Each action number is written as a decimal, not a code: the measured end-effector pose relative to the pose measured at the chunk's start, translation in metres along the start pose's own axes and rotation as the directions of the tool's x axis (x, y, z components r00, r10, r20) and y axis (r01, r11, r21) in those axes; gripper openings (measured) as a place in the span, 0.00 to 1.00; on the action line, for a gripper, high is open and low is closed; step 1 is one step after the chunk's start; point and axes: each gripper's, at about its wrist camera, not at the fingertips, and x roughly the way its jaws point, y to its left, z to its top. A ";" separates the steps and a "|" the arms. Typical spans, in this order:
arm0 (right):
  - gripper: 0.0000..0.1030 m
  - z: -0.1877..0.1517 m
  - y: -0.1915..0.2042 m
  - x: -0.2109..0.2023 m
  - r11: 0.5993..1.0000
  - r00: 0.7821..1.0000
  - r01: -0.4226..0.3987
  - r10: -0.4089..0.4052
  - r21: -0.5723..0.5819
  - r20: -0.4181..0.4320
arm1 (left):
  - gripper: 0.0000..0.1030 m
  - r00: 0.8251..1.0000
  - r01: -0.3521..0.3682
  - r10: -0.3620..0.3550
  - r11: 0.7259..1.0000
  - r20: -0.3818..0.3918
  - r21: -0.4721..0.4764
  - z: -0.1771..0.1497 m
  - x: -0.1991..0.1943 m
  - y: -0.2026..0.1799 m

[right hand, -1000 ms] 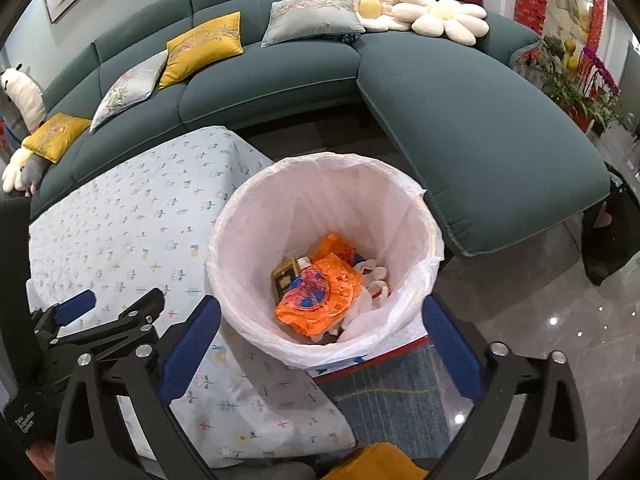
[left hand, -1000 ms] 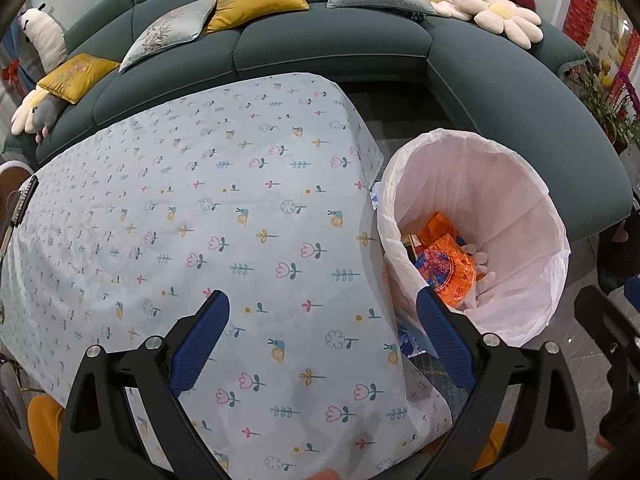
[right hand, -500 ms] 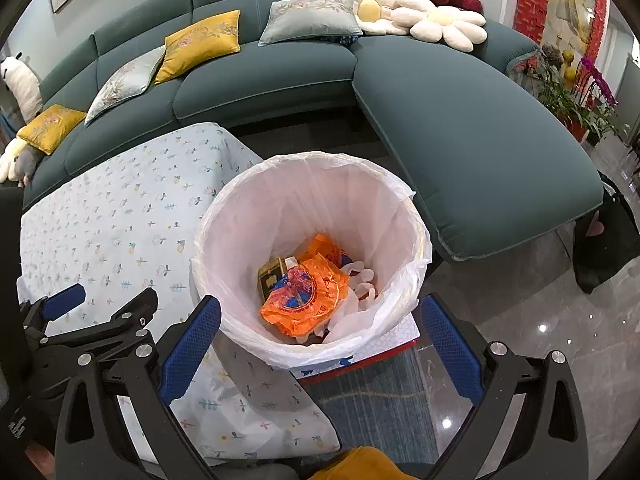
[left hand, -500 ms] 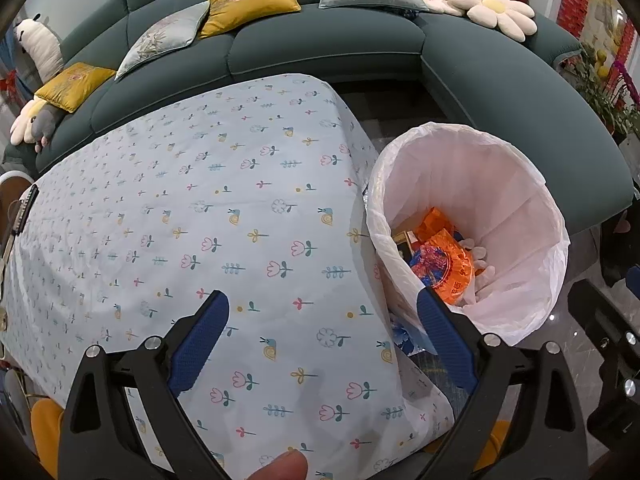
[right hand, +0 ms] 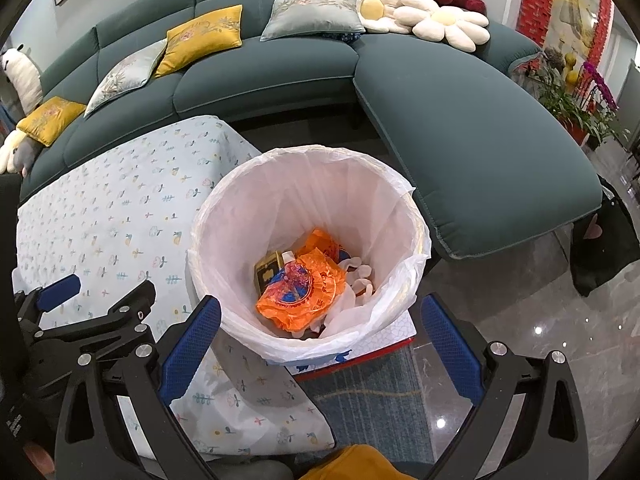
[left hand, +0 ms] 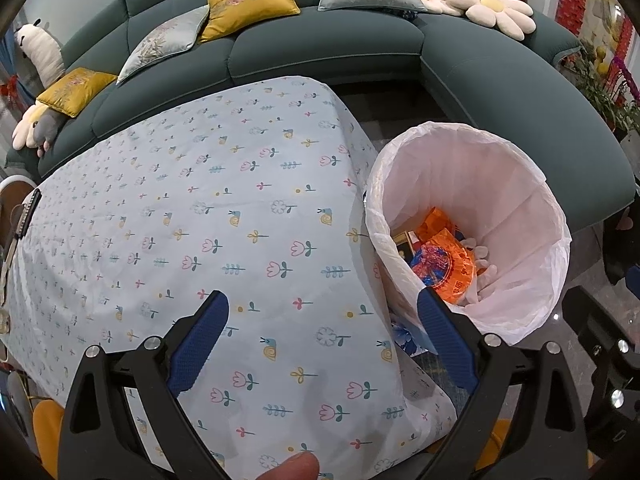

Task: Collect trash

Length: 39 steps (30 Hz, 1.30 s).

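Note:
A bin lined with a white bag [right hand: 320, 200] [left hand: 480, 184] stands on the floor beside the table. Inside lie orange wrappers [right hand: 304, 288] [left hand: 448, 268], a small gold and black box [right hand: 269, 270] and white crumpled paper [right hand: 360, 280]. My right gripper [right hand: 320, 320] hovers open above the bin's near rim, nothing between its blue pads. My left gripper [left hand: 320, 320] is open over the flowered tablecloth [left hand: 200, 220], left of the bin, and holds nothing. The left gripper [right hand: 96, 304] also shows at the left of the right wrist view.
A teal corner sofa [right hand: 460, 132] with yellow and grey cushions curves behind the table and bin. Flower-shaped cushions [right hand: 420, 20] lie at its corner. A glossy floor [right hand: 540, 340] and a blue rug [right hand: 372, 396] sit under the bin. A fingertip [left hand: 292, 468] shows at the bottom edge.
Both grippers have pulled back and risen slightly, so the bin and table look a little farther off. Both stay open. A fingertip has come into the left wrist view.

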 end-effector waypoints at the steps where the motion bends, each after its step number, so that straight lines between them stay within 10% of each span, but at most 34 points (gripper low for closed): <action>1: 0.94 0.000 0.001 0.000 1.000 1.000 0.000 0.000 -0.003 -0.003 | 0.88 1.000 -0.001 0.001 1.000 0.001 0.000 0.000 0.000 0.000; 39: 0.94 -0.005 0.002 0.009 0.999 0.999 0.042 -0.042 -0.018 -0.022 | 0.88 0.999 -0.042 0.041 0.999 -0.030 -0.034 -0.009 0.010 0.013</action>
